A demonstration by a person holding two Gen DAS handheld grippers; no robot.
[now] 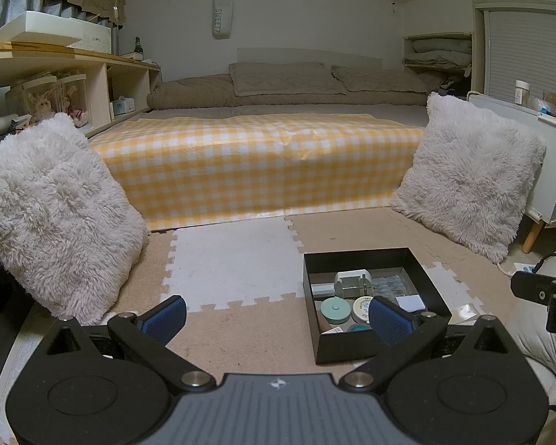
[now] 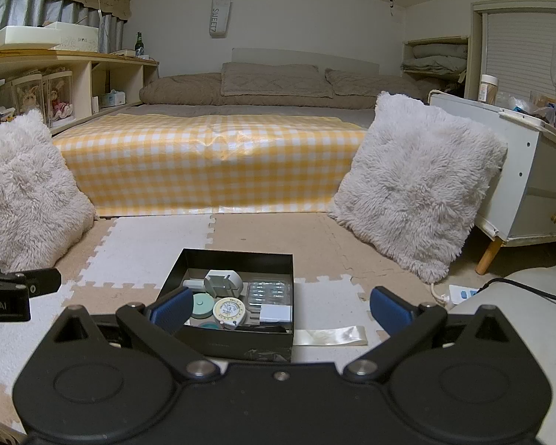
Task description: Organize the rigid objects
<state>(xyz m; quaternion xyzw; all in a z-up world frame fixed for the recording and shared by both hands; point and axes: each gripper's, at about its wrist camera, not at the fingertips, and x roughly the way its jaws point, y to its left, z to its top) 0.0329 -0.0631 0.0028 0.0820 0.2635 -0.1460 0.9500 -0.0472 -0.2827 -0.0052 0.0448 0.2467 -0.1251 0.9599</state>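
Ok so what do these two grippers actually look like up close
Both match: the left gripper and right gripper have matte black bodies, two round housings, silver pivot bolts and angled black arms ending in ribbed blue fingers. The left's centre plate is ridged grey. White lettering ending "bot.AI" marks one side.

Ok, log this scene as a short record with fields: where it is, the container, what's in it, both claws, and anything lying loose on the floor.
place: foam mat floor at the foot of a bed
container: black box, open top
contents: green tin, tape measure, white plug, clear blister pack, white card
left claw: open, empty, box to its right
right claw: open, empty, box ahead at left
loose: shiny strip beside the box
flanking: two fluffy pillows
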